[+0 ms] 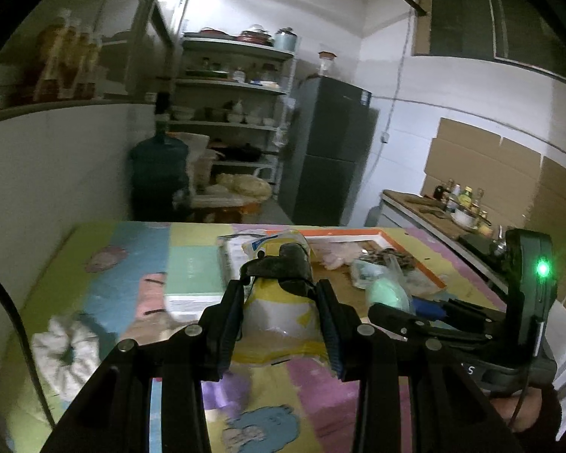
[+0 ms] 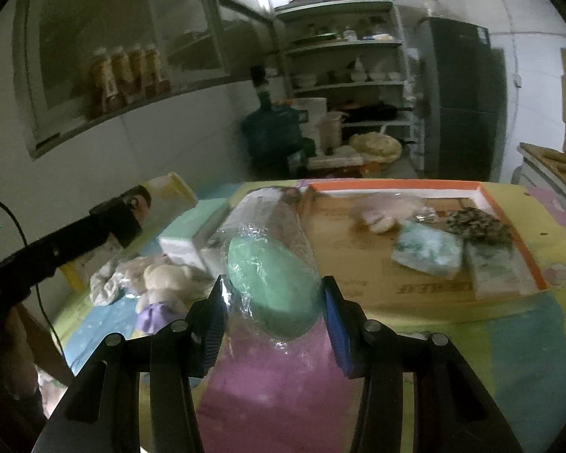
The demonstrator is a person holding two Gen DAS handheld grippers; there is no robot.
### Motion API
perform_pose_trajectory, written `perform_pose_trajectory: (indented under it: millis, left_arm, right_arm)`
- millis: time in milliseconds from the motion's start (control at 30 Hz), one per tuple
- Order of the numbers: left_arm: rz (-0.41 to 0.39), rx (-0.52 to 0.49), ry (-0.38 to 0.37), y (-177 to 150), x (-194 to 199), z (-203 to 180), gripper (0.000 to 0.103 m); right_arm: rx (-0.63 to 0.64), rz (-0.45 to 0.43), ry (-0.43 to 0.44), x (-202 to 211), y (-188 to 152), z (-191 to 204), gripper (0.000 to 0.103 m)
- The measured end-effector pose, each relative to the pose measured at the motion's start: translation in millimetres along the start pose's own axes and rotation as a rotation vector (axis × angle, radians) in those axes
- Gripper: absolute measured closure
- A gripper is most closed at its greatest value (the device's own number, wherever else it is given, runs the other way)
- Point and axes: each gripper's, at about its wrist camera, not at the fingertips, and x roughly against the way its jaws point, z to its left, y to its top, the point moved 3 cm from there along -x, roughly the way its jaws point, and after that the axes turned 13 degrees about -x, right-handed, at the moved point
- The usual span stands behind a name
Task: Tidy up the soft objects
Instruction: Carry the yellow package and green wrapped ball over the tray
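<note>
While above the table (image 2: 509, 339), left fingers (image 1: 279, 309) gripping yellow pack (image 1: 279, 317), right fingers (image 2: 273, 302) green bundle (image 2: 271, 283).

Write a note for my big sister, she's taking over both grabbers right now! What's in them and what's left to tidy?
Left gripper: shut on a yellow-and-white packet.
Right gripper: shut on a green sponge in clear wrap.
Both are held above the mat.
Done: some soft packs already lie in the orange-rimmed box.
Left: plush toy and white scrunchie lie on the mat.
</note>
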Motion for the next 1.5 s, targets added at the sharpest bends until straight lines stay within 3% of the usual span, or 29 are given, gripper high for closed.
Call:
perform_pose_trajectory:
  millis: [600,1500]
  left_arm:
    - [0.038,-0.005,-0.083,14.0,-66.3,-51.3,0.063]
    - [0.142,-0.041,-0.06,13.6,-150.1,-88.0,0.063]
  right_arm:
    - [-0.075,-0.054,-0.074,7.0,28.3,-60.7,0.054]
    - [-0.137,-0.042,-0.127,-25.9,51.5,-125.5,0.054]
